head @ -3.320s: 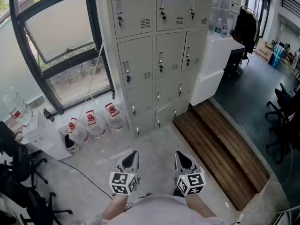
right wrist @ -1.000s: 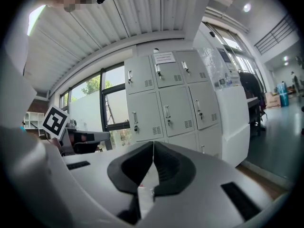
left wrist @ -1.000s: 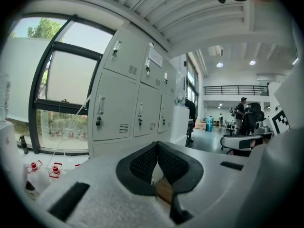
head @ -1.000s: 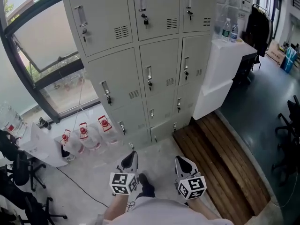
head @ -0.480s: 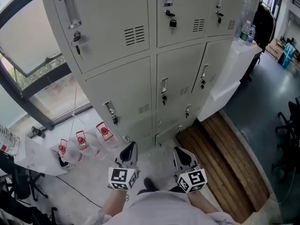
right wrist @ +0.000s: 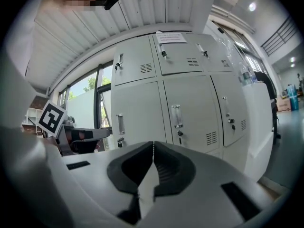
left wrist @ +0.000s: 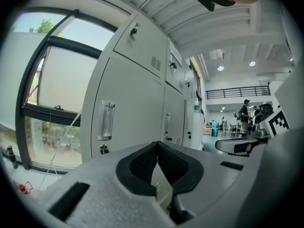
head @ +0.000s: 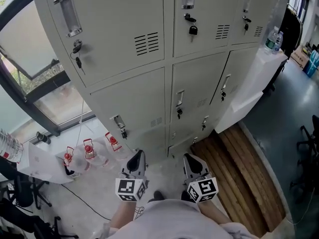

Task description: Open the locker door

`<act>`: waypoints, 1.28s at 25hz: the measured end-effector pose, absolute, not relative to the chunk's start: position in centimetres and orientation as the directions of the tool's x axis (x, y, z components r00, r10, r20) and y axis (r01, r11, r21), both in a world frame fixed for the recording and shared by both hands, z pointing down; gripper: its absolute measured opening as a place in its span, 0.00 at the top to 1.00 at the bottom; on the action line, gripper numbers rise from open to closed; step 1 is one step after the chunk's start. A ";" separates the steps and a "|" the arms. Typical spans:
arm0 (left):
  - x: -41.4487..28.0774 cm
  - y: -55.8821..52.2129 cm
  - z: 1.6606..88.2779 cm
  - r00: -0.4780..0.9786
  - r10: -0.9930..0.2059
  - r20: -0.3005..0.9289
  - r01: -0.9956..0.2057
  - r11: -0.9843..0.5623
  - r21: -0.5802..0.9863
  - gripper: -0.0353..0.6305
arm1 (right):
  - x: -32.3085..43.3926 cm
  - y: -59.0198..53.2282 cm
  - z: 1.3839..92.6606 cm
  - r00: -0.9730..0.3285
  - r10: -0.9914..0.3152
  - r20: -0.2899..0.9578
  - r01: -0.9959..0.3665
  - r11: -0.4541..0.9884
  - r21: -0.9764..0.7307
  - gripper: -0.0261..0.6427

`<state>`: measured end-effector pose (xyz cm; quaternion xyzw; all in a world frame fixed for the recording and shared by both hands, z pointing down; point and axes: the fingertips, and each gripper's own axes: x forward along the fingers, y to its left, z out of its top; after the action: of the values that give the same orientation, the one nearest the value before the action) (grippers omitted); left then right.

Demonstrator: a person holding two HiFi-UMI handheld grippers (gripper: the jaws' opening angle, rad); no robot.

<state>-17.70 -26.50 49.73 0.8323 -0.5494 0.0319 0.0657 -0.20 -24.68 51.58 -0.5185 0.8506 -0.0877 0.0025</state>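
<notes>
A bank of grey metal lockers (head: 149, 83) stands right in front of me, all doors closed. The upper left door (head: 119, 24) has a clear handle (head: 67, 15) with a key (head: 77, 49) under it; the door beside it carries a padlock (head: 192, 30). My left gripper (head: 138, 159) and right gripper (head: 191, 161) hang low side by side, short of the lockers, touching nothing. The left gripper view has its jaws (left wrist: 157, 144) shut and empty before a door handle (left wrist: 106, 120). The right gripper (right wrist: 153, 144) is likewise shut and empty, facing the locker doors (right wrist: 190, 103).
Three red-capped water jugs (head: 88, 151) stand on the floor left of the lockers, below a dark-framed window (head: 30, 68). A white counter (head: 251, 88) with bottles (head: 273, 38) adjoins the lockers on the right. A wooden platform (head: 239, 173) lies at right, office chairs (head: 306, 148) beyond.
The lockers have come much closer and fill more of the head view. Both grippers stay low, side by side and shut.
</notes>
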 end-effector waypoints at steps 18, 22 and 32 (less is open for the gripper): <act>-15.8 -29.9 49.8 0.349 -0.928 0.133 -0.937 -0.342 0.073 0.93 | 0.7 -31.5 49.9 -0.546 -0.836 0.051 -0.836 0.539 -0.103 0.62; -16.7 -30.1 49.9 0.320 -0.937 0.138 -0.947 -0.313 0.072 0.93 | 0.0 -34.3 48.7 -0.567 -0.824 0.028 -0.823 0.564 -0.071 0.62; -19.6 -30.3 50.5 0.242 -0.958 0.154 -0.970 -0.232 0.079 0.93 | -1.3 -42.7 46.3 -0.575 -0.818 -0.009 -0.818 0.575 -0.031 0.62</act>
<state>-19.65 -30.28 50.47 0.7839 -0.6147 0.0366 0.0788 -1.31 -42.75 46.30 -0.4609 0.8873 -0.0115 0.0112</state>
